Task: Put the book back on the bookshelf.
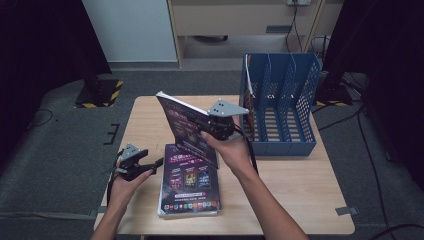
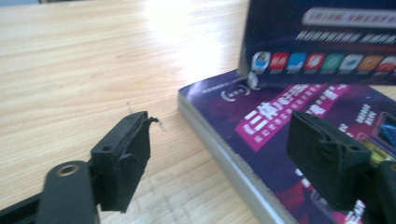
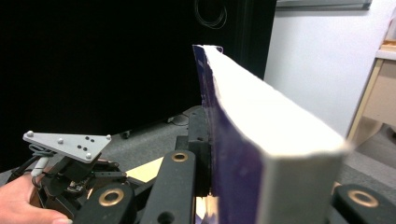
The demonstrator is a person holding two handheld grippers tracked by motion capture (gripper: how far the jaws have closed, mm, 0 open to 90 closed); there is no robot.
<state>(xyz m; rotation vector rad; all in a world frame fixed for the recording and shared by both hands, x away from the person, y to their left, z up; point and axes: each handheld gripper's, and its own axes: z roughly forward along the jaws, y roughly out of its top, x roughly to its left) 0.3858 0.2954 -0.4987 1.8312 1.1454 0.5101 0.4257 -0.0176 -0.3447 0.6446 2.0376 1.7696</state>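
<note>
A purple book [image 1: 190, 185] lies flat near the table's front edge, and its cover [image 2: 280, 135] and grey page edge show close up in the left gripper view. My left gripper [image 1: 158, 162] is open at that book's left edge, one jaw over the bare wood and the other over the cover [image 2: 224, 158]. A second purple book [image 1: 184, 127] is held tilted on end above the flat one, its white page edge [image 3: 271, 121] facing up. My right gripper [image 1: 207, 129] is shut on it, the jaws clamping both covers [image 3: 261, 186].
A blue slotted file rack [image 1: 281, 105] stands at the table's back right, its compartments open toward me. Bare wood table [image 1: 300, 185] lies right of the books. The left gripper [image 3: 70, 163] appears low in the right gripper view. Dark stands flank the table.
</note>
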